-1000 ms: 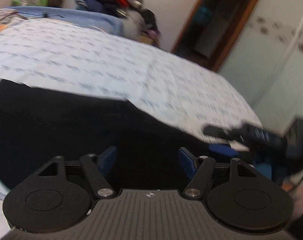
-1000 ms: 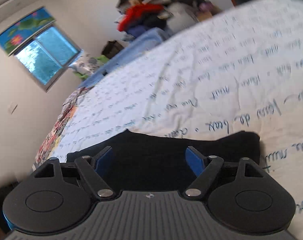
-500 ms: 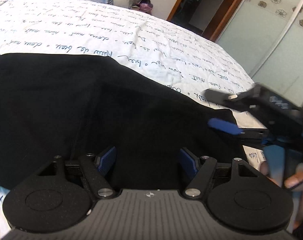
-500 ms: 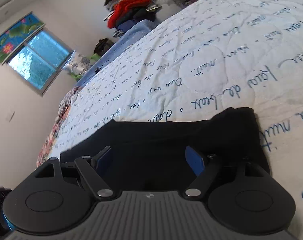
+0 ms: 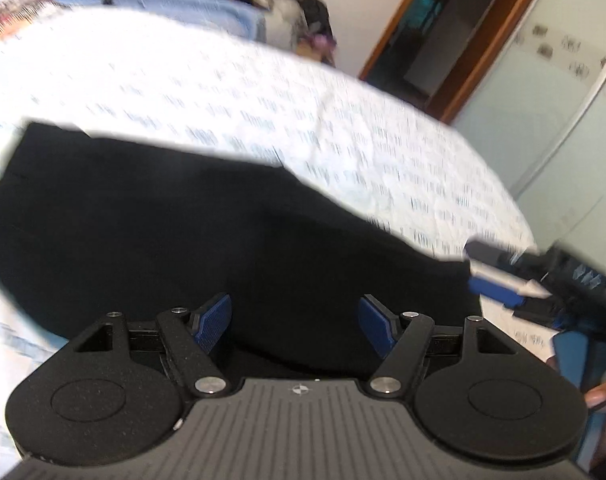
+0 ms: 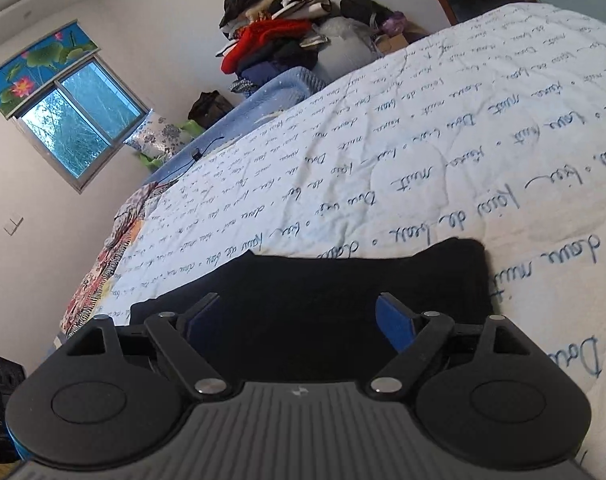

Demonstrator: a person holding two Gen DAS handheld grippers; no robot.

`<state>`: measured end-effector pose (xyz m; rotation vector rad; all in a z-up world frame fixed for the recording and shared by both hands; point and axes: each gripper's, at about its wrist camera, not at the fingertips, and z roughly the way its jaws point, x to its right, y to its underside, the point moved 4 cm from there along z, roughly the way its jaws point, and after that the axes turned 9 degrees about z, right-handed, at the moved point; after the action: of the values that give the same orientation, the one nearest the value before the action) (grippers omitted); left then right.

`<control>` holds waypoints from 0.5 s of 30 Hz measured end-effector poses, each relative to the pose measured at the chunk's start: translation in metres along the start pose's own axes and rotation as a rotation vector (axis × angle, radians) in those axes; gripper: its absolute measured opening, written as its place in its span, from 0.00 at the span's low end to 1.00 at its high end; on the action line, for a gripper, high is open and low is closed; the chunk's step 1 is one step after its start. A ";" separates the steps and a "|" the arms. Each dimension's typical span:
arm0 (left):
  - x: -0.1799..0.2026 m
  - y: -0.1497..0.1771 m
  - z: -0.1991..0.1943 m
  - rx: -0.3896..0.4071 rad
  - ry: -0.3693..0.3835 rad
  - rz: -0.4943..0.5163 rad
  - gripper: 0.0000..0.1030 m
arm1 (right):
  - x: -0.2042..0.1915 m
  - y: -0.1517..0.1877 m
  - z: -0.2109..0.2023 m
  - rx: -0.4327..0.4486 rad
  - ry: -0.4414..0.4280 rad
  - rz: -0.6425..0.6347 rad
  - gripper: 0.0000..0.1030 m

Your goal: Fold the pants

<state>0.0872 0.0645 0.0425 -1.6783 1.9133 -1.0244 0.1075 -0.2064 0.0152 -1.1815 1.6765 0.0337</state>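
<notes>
- Black pants [image 5: 207, 232] lie flat on bed quilt [image 6: 443, 152].
- Our left gripper [image 5: 295, 322] & right gripper [image 6: 299, 320]: jaws apart, nothing held.
- Fabric prob soft, light, floppy; we'd pinch edge/corners.

The left wrist camera sits low, close over the black pants [image 5: 183, 232], and looks across the bed [image 5: 263, 92] toward the doorway [image 5: 435, 36] beyond it. The right wrist camera, also close over the pants [image 6: 343, 288], faces across the bed [image 6: 423, 152] toward the window [image 6: 79, 120]. Both views share the pants, the bed and the clothes pile [image 6: 279, 44] behind it.
</notes>
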 end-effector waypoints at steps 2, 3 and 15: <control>-0.019 -0.008 -0.036 0.076 -0.024 -0.002 0.74 | -0.010 0.003 0.002 -0.012 -0.007 -0.031 0.82; -0.031 -0.011 -0.057 0.127 -0.035 -0.007 0.77 | -0.016 0.005 0.002 -0.016 -0.013 -0.049 0.82; -0.136 -0.034 -0.219 0.430 -0.147 -0.145 0.99 | -0.074 0.047 0.028 -0.120 -0.062 -0.182 0.82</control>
<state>-0.0179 0.2528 0.1880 -1.6022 1.3744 -1.2260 0.0921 -0.1172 0.0342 -1.4063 1.5246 0.0575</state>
